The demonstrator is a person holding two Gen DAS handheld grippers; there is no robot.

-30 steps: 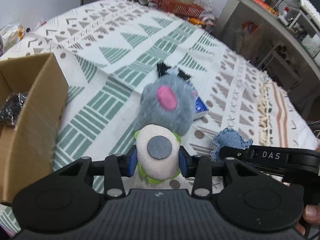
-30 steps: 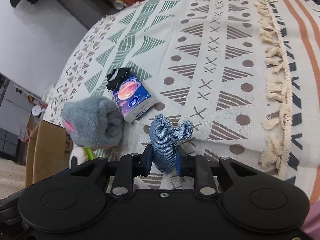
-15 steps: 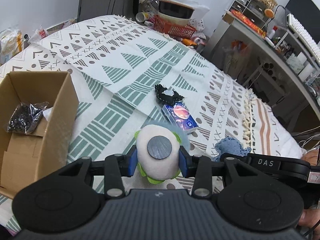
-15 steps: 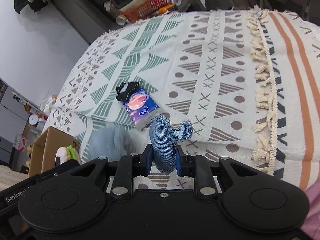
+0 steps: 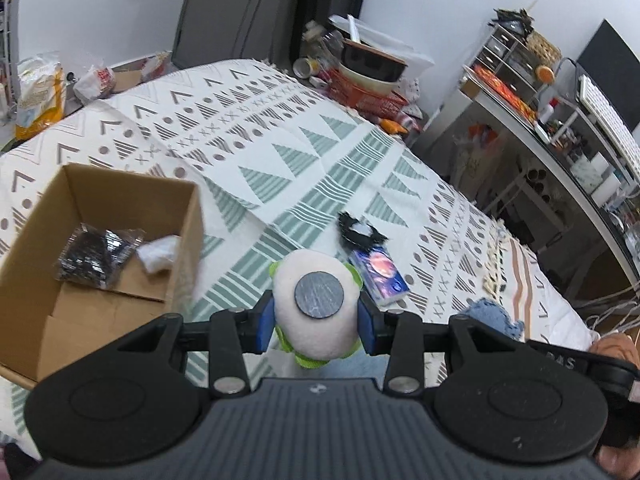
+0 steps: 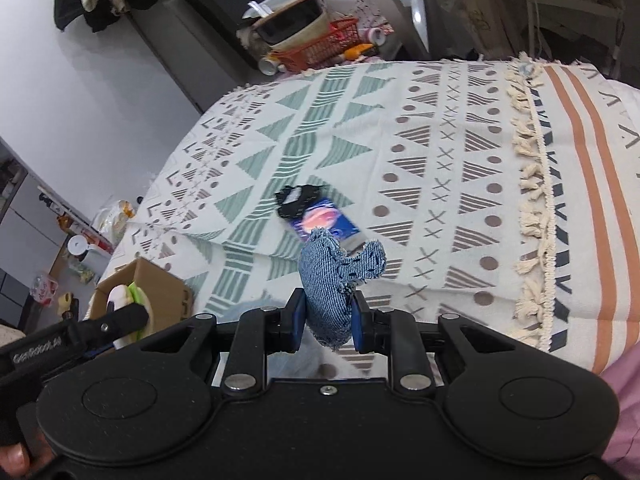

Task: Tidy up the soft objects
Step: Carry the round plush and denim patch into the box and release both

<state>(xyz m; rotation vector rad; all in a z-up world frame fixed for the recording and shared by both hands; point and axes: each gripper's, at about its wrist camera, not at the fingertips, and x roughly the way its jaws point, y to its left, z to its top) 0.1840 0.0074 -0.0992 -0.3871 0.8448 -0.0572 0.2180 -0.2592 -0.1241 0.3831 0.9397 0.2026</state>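
Observation:
My left gripper (image 5: 317, 322) is shut on a plush toy (image 5: 316, 310), cream with a grey round patch and green trim, held up above the patterned bedspread (image 5: 280, 160). Its grey body hangs out of sight below. An open cardboard box (image 5: 104, 248) sits to the left, holding a black foil packet (image 5: 94, 256) and a white wad. My right gripper (image 6: 325, 322) is shut on a blue denim pouch (image 6: 334, 280), lifted over the bedspread (image 6: 440, 152). A tissue pack (image 6: 326, 226) and a black fabric piece (image 6: 296, 200) lie ahead of both grippers.
A red basket (image 5: 368, 92) with bowls stands at the bed's far end. Shelves and a desk (image 5: 560, 120) line the right side. Bags (image 5: 40, 92) lie on the floor at left. A fringe (image 6: 536, 200) crosses the bedspread on the right.
Both grippers have risen from the bedspread with their objects. The plush toy's grey body has dropped out of the left view, and the box now shows fuller at left.

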